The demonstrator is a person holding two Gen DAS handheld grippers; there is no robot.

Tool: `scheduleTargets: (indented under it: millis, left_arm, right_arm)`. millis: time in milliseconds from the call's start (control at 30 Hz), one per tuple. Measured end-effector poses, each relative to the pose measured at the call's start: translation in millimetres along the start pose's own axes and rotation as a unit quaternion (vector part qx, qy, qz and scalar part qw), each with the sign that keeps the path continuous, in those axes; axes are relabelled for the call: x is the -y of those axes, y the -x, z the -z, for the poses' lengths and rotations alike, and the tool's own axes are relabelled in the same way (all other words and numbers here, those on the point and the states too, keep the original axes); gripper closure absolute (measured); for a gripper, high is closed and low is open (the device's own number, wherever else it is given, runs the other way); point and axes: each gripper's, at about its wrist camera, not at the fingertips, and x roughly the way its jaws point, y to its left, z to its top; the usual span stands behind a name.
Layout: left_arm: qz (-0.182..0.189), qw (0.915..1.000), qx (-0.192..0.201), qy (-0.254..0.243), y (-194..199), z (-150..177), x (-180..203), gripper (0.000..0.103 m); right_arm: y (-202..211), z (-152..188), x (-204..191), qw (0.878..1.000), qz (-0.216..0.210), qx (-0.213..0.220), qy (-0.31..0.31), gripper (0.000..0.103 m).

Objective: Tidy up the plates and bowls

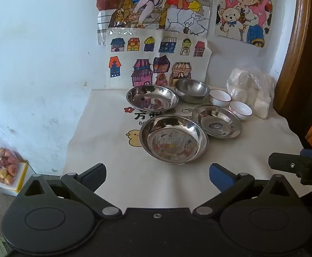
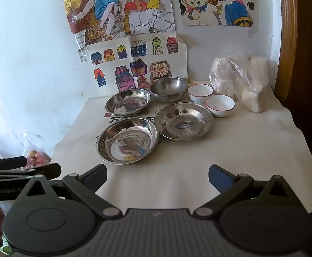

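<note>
Three steel plates lie on the white cloth: a near one (image 1: 174, 139) (image 2: 127, 140), a right one (image 1: 217, 121) (image 2: 184, 121) and a far left one (image 1: 152, 99) (image 2: 128, 102). A deep steel bowl (image 1: 191, 90) (image 2: 168, 88) stands behind them. Two white bowls with red rims (image 1: 220, 97) (image 1: 240, 110) (image 2: 199, 92) (image 2: 220, 105) stand to the right. My left gripper (image 1: 157, 176) is open and empty, short of the near plate. My right gripper (image 2: 157, 176) is open and empty, in front of the plates.
A clear bag of white lumps (image 1: 252, 90) (image 2: 241, 81) leans at the back right by a wooden frame (image 1: 295, 42). Drawings (image 1: 156, 60) hang on the wall behind. A bag of fruit (image 1: 3, 168) sits on the floor, left of the table.
</note>
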Motion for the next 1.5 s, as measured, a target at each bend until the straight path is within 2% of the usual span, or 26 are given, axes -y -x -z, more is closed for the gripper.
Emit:
scheduleTargets:
  millis: [400,1500]
  left_arm:
    - [0.006,0.9999,-0.012,0.009,-1.6,2.9,-2.0,0.001]
    - [0.006,1.0000,-0.004,0.002,3.3,0.3,4.1,0.001]
  right_arm:
    - [1.8,1.5,1.4,1.000,0.001,0.001,0.002,0.000]
    - [9.3,2.3,12.0,1.000,0.000,0.004,0.002,0.000]
